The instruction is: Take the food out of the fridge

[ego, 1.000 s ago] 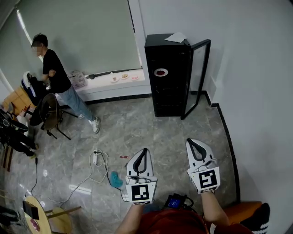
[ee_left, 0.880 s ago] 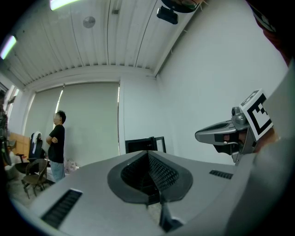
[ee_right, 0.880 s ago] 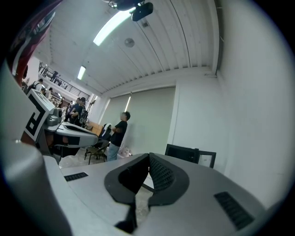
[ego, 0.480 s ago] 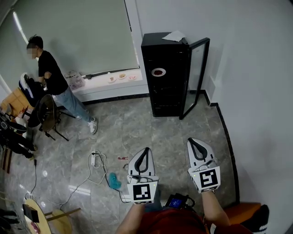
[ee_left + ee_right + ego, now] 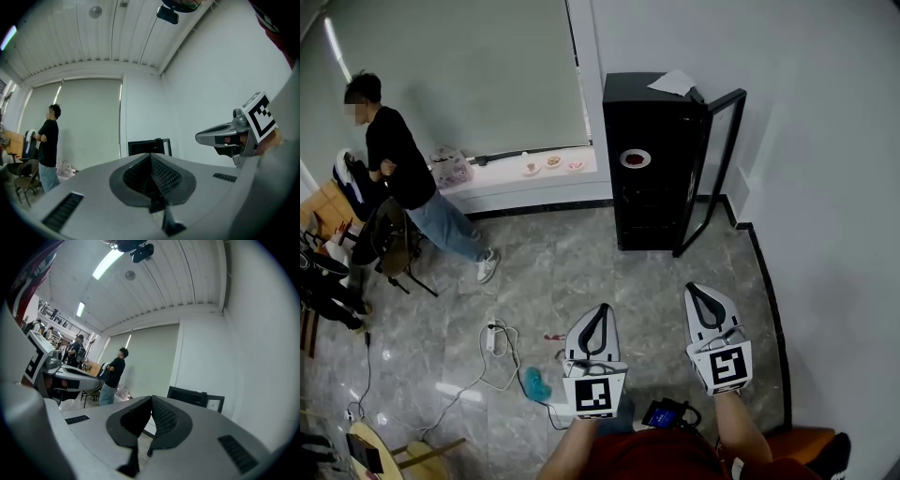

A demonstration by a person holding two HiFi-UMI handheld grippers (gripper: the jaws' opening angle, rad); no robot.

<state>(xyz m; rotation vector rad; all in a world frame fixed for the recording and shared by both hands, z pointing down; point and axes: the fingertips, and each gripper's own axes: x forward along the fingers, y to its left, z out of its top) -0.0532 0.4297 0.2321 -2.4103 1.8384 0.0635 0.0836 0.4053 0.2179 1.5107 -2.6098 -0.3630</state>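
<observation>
- Fridge (image 5: 652, 202) dead ahead against the far wall. Its glass door (image 5: 719, 159) stands wide open to the right, so I'd say the way in is free.
- Where's the food?
- Plate of food (image 5: 635, 158) on an upper shelf, at the shelf's front edge as far as I can tell from here. It's well apart from both grippers; I'm out on the floor.
- And the grippers?
- Left gripper (image 5: 600, 311) and right gripper (image 5: 696, 292) are side by side, low in front of me, both aimed at the fridge. Each has its jaws pressed together with nothing between them. There's no reason to spread them, since nothing is in reach.
- Anything in the path?
- Power strip (image 5: 494, 330) with its cable on the floor to my left, and a teal thing (image 5: 534, 382) near it. Neither lies on the straight line to the fridge. A person (image 5: 394, 159) stands at the room's left side, well apart.
- Other plates?
- Small plates (image 5: 550, 162) on the window ledge (image 5: 502, 173) left of the fridge, too small to read. A sheet of paper (image 5: 675, 82) lies on the fridge's top, toward its right edge.
- Next?
- My guess: walk up, part one pair of jaws, take the plate by its rim and hold it level so nothing slides.
</observation>
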